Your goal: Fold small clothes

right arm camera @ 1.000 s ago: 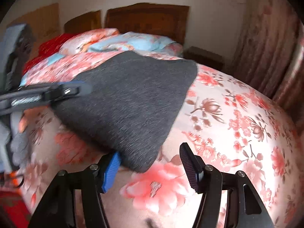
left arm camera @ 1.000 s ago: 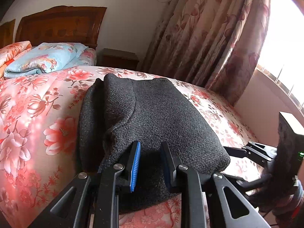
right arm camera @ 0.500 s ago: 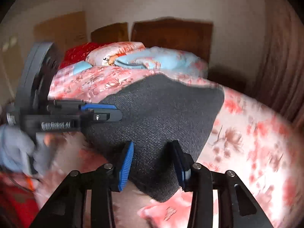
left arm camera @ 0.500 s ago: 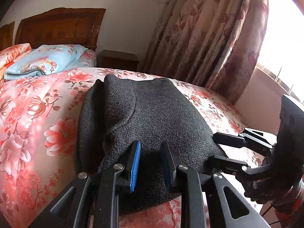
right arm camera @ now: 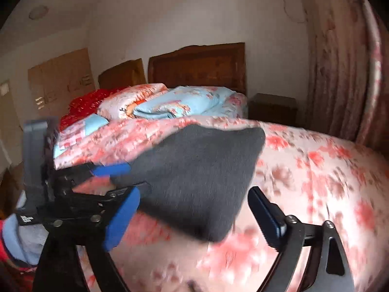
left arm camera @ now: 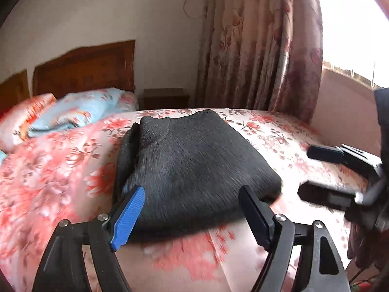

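A dark grey knitted garment point(left arm camera: 192, 163) lies folded on the floral bedspread point(left arm camera: 56, 170); it also shows in the right wrist view point(right arm camera: 204, 170). My left gripper point(left arm camera: 192, 215) is open and empty, its fingers apart just short of the garment's near edge. My right gripper point(right arm camera: 197, 216) is open and empty at the garment's near corner. The right gripper also shows at the right of the left wrist view point(left arm camera: 323, 172), and the left gripper at the left of the right wrist view point(right arm camera: 119, 177). Both views are blurred.
Folded light blue and floral bedding point(left arm camera: 70, 114) lies at the wooden headboard point(left arm camera: 85, 68). A dark nightstand point(left arm camera: 165, 97) stands beside floral curtains point(left arm camera: 257, 48) and a bright window point(left arm camera: 352, 24). A red quilt point(right arm camera: 87, 104) lies at the far left of the bed.
Both grippers have let go of the garment's near edge, opened wide and drawn back and up. The folded garment now lies flat on the bed.
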The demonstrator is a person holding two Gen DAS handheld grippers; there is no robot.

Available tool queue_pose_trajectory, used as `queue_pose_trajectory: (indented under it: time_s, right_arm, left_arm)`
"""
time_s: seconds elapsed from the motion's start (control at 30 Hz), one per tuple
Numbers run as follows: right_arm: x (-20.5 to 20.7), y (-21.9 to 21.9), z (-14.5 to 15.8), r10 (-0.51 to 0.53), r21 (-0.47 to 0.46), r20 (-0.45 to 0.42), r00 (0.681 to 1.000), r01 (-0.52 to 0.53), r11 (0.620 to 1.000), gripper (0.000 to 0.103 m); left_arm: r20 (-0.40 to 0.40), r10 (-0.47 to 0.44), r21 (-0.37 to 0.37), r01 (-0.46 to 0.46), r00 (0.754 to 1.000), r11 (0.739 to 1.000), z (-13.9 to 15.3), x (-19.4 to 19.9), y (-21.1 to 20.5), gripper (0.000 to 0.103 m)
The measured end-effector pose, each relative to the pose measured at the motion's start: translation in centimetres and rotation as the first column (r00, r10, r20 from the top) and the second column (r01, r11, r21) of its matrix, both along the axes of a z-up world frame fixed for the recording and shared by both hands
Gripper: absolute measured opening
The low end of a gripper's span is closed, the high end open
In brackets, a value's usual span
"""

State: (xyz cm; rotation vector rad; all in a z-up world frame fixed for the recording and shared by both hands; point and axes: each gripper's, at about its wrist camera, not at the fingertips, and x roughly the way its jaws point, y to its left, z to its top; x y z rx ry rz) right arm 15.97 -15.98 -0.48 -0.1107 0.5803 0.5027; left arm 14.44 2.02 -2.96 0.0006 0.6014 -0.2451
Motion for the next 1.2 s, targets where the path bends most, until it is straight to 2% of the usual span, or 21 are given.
queue_pose_trajectory:
  time_s: [0.07, 0.13, 0.2, 0.3, 0.43, 0.6, 0.97, 1.2]
  right_arm:
    - [-2.0, -0.1, -0.8, -0.052, -0.011, 0.002, 0.999, 0.052, 0.999, 0.103]
    - [-3.2, -0.3, -1.4, -0.073, -0.013, 0.000, 0.997, 0.073, 0.997, 0.103]
    - [-4.2, -0.3, -1.7, -0.093, -0.026, 0.008, 0.996, 0.093, 0.995, 0.103]
    - [-5.5, -0.6, -1.5, -0.117, -0.043, 0.054, 0.992, 0.119, 0.992, 0.103]
    - [-6.5, -0.9, -1.0, -0.129, -0.028, 0.078, 0.988, 0.132, 0.991, 0.103]
    - [-8.1, -1.0, -0.6, -0.143, -0.038, 0.111, 0.984, 0.148, 0.988, 0.103]
    - [-10.9, -1.7, 0.5, -0.171, -0.033, 0.161, 0.972, 0.178, 0.983, 0.103]
    - [-10.8, -1.8, 0.1, -0.174, -0.036, 0.143, 0.974, 0.181, 0.983, 0.103]
  left_arm:
    - [0.013, 0.029, 0.023, -0.029, 1.000, 0.999, 0.4, -1.6, -0.5, 0.081]
    - [0.038, 0.104, 0.059, -0.106, 0.994, 0.993, 1.0, -3.0, -0.8, 0.081]
    - [0.089, 0.211, 0.120, -0.221, 0.973, 0.968, 1.6, -4.5, -1.3, 0.081]
    - [0.167, 0.298, 0.211, -0.330, 0.940, 0.920, 2.2, -6.3, -2.3, 0.081]
    - [0.126, 0.253, 0.171, -0.272, 0.959, 0.947, 2.2, -7.8, -2.4, 0.081]
    - [0.128, 0.230, 0.169, -0.249, 0.965, 0.953, 2.3, -9.3, -3.4, 0.081]
    - [0.183, 0.224, 0.131, -0.249, 0.957, 0.960, 3.9, -11.9, -3.6, 0.081]
    - [0.162, 0.256, 0.091, -0.273, 0.953, 0.958, 3.8, -11.8, -2.8, 0.081]
